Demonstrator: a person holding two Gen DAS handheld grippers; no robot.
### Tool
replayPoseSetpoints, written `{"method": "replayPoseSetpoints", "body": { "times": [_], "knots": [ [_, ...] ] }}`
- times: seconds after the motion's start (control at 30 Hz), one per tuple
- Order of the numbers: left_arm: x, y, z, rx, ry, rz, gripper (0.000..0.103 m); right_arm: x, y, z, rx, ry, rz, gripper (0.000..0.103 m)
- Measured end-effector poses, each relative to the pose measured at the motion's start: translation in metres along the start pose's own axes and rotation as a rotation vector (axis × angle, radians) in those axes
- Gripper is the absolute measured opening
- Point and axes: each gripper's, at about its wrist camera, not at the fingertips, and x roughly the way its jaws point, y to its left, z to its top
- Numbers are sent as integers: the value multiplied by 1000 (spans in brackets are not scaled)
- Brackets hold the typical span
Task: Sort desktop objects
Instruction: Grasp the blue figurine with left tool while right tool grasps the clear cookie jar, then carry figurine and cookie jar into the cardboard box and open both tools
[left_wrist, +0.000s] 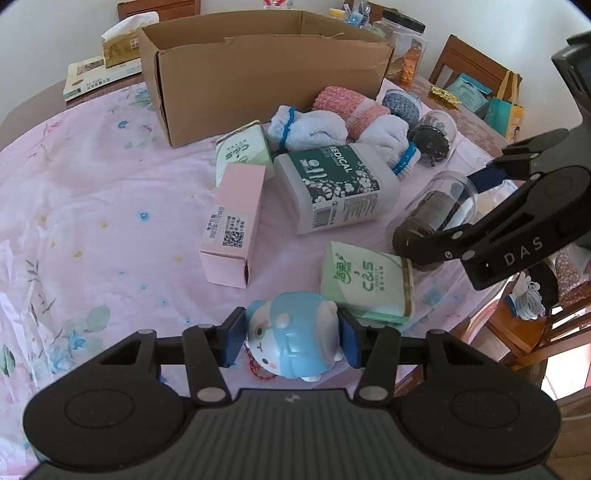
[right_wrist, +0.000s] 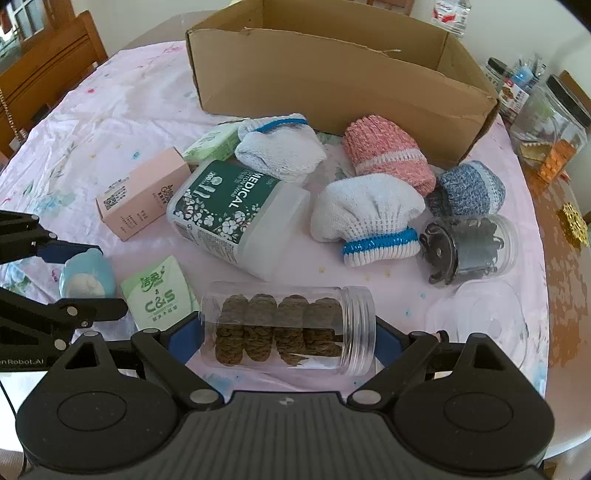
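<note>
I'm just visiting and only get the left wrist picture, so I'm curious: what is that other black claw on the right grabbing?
Observer: The right gripper pinches a clear jar lengthwise, between its base and its threaded mouth.
Operator: What's inside?
Observer: A row of brown coiled rolls. The mouth has no cap on it.
Operator: Where's the cap?
Observer: A clear round piece, perhaps the cap, lies on the cloth just right of the jar.
</note>
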Motion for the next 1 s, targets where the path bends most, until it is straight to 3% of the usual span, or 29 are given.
{"method": "replayPoseSetpoints", "body": {
  "times": [0.4, 0.77, 1.0],
  "knots": [
    [-33, 3, 27, -1, -37, 0, 51, -35, -8, 27, -125, -18, 6, 95],
    [-52, 1, 87, 13, -130, 33, 51, -71, -35, 74, -185, -132, 18, 95],
    [-45, 6, 144, 32, -196, 82, 51, -76, -56, 115, -223, -203, 16, 95]
  ]
}}
